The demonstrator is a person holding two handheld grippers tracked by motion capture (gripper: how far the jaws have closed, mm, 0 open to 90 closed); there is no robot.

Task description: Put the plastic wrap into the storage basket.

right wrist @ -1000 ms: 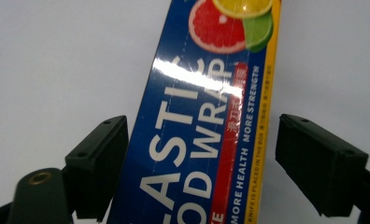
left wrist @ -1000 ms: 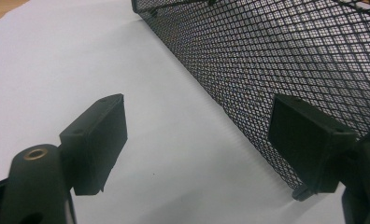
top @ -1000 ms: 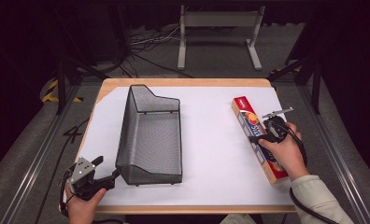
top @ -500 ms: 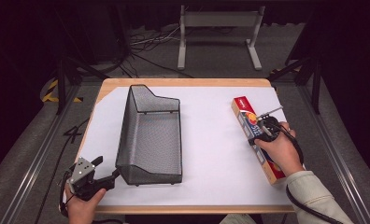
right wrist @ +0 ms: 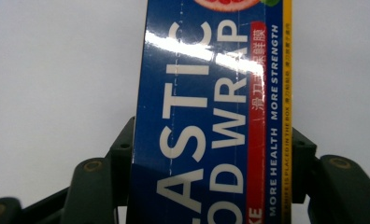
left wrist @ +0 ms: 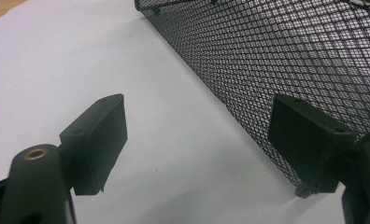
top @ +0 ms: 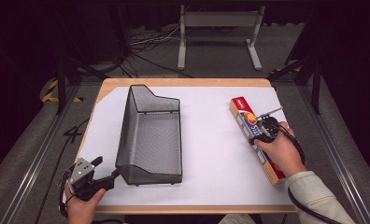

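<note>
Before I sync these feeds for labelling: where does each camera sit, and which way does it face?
High view: above the person's side, facing forward and down on the table; both hands and forearms show.
Left gripper view: on the left tongs, facing the mesh basket; open jaws show.
Right gripper view: on the right tongs, looking along the plastic wrap box, jaws against its sides, just closing.
Shared: basket and box also appear in the high view.

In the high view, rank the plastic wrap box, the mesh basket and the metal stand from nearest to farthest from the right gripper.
1. plastic wrap box, between the right gripper jaws, table's right.
2. mesh basket, to the left on the white sheet.
3. metal stand, on the floor beyond the table.
</note>
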